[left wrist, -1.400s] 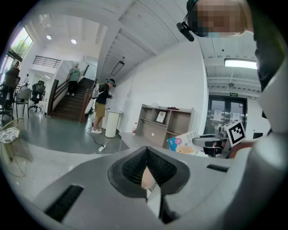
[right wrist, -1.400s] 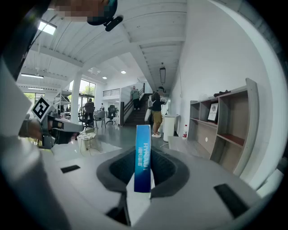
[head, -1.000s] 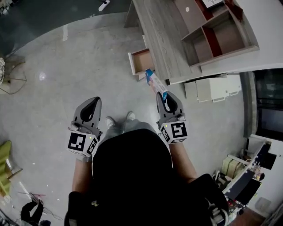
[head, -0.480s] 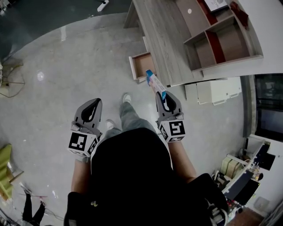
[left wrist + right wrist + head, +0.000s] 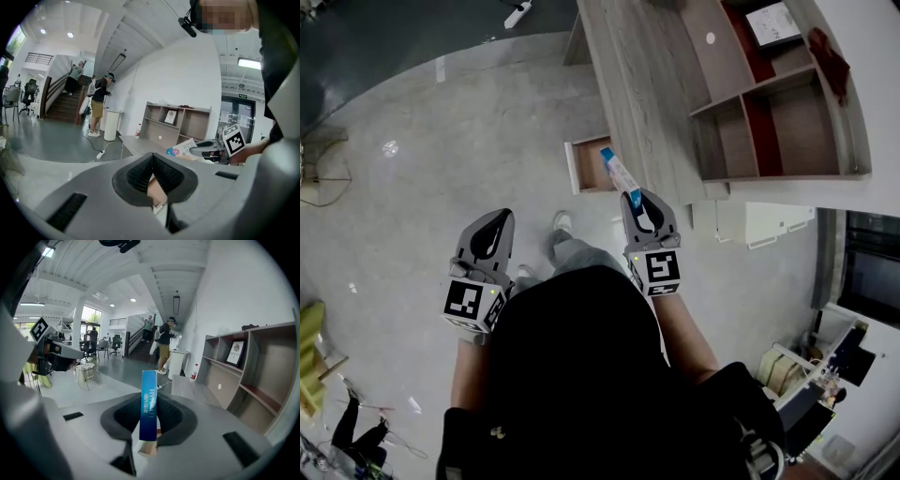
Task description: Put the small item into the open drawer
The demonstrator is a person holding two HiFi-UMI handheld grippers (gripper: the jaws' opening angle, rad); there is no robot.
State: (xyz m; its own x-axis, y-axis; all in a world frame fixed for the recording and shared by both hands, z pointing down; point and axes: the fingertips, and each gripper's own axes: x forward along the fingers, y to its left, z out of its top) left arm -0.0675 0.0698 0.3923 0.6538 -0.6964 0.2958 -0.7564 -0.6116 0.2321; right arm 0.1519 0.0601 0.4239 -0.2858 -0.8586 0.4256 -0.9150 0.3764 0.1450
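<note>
The small item is a slim blue and white box (image 5: 619, 175); my right gripper (image 5: 637, 201) is shut on its lower end. In the right gripper view the box (image 5: 148, 401) stands upright between the dark pads of that gripper (image 5: 149, 417). The box's tip hangs just right of the open wooden drawer (image 5: 589, 163), which juts from the grey desk (image 5: 639, 84). My left gripper (image 5: 499, 218) hovers over the floor to the left, shut and holding nothing; its jaws (image 5: 152, 161) meet at the tips.
A shelf unit (image 5: 769, 112) with a framed picture stands on the desk's far side. A white cabinet (image 5: 769, 223) sits below the desk's end. A power strip (image 5: 518, 13) lies on the floor. Two people (image 5: 161, 341) stand by stairs in the distance.
The person has stepped toward the desk. My right gripper and the box have shifted slightly left and forward, closer to the drawer. The left gripper has kept its place.
</note>
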